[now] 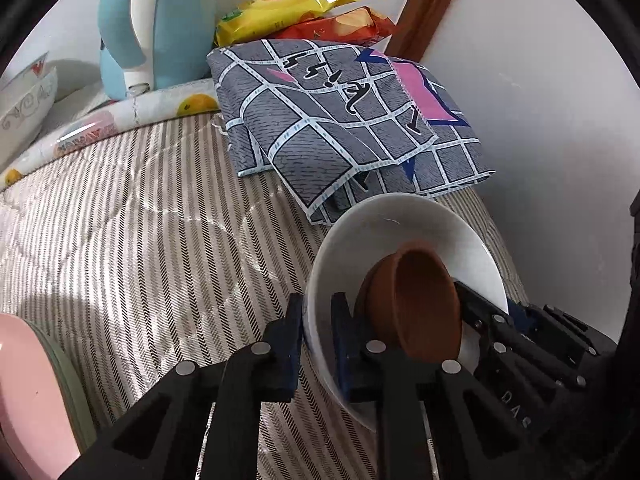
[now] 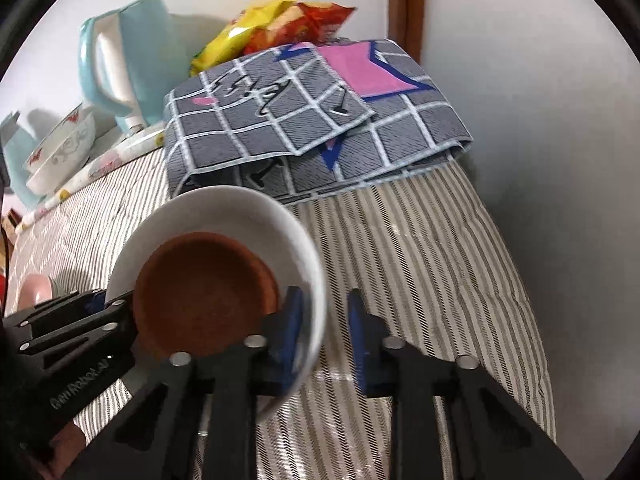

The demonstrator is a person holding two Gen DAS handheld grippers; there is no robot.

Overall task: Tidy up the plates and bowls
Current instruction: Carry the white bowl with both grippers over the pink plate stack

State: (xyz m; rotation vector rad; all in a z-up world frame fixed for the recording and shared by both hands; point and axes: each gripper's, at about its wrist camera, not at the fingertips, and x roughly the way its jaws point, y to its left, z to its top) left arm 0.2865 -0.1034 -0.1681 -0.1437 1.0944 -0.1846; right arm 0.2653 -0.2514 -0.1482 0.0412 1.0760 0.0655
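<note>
A white bowl (image 1: 408, 224) is held tilted above the striped cloth, with a small brown clay bowl (image 1: 420, 300) lying inside it. My left gripper (image 1: 318, 320) is shut on the white bowl's near rim. In the right wrist view the white bowl (image 2: 240, 208) holds the brown bowl (image 2: 204, 300). My right gripper (image 2: 326, 320) straddles the white bowl's right rim, with its jaws apart and a gap on the outer side. The left gripper also shows at the left of the right wrist view, at the bowl's far rim.
A folded grey checked cloth (image 1: 340, 120) lies behind the bowl. Snack packets (image 1: 296, 12), a light-blue kettle (image 1: 160, 24) and a patterned white bowl (image 2: 60, 152) stand at the back. A pink plate (image 1: 28, 400) lies at the lower left. A wall is at the right.
</note>
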